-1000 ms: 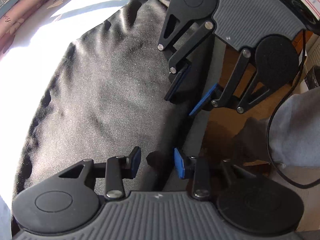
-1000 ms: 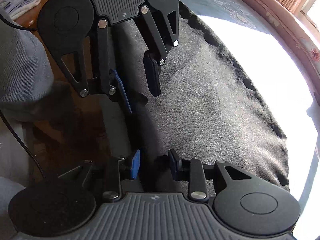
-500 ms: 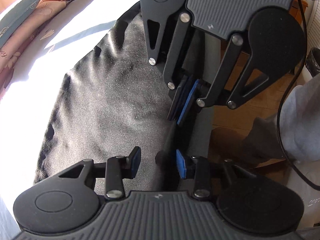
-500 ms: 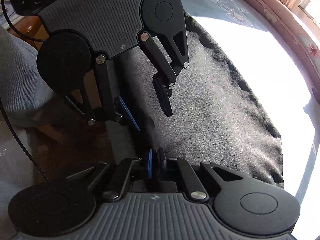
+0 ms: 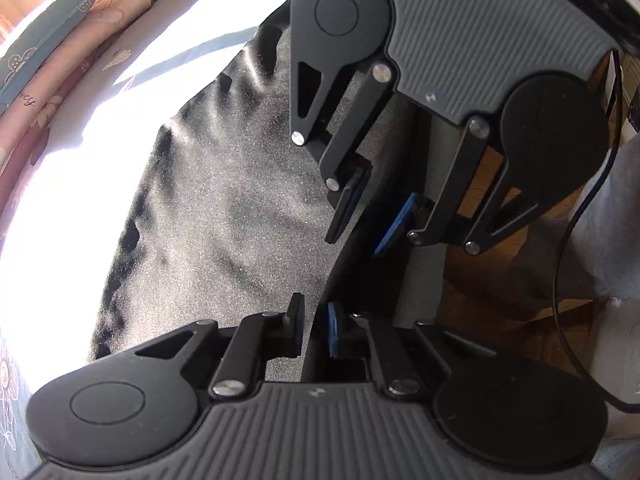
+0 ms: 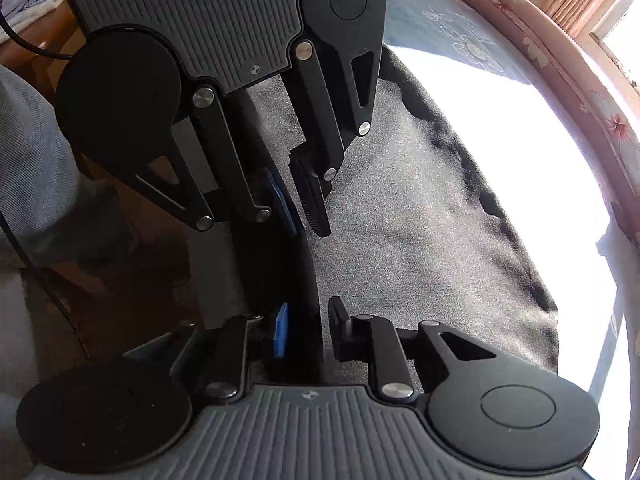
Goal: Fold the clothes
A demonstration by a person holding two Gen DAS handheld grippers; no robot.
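A black, slightly shiny garment [image 5: 224, 216] lies spread on the sunlit bed, also seen in the right wrist view [image 6: 420, 220]. Its near edge hangs over the bed's side. My left gripper [image 5: 315, 330] is at the bottom of its own view. Its jaws are closing, and the pads pinch that edge through a narrow gap. From the right wrist it shows as the left gripper [image 6: 302, 210] farther along the same edge. My right gripper [image 6: 310, 328] straddles the edge; its jaws are opening and the pads stand off the cloth. It also shows as the right gripper [image 5: 370, 220].
The white sheet [image 5: 60, 200] glares in sunlight beyond the garment. Floral pillows [image 5: 44, 56] and a pink floral border [image 6: 580, 92] ring the bed. Beside the bed there is wooden floor [image 5: 480, 280], a person's grey-clad leg [image 6: 32, 180] and a black cable [image 5: 560, 280].
The left jaws have narrowed from clearly apart onto the garment's edge. The right jaws, pressed together half a second ago, have parted again. The two grippers stand slightly closer along the edge.
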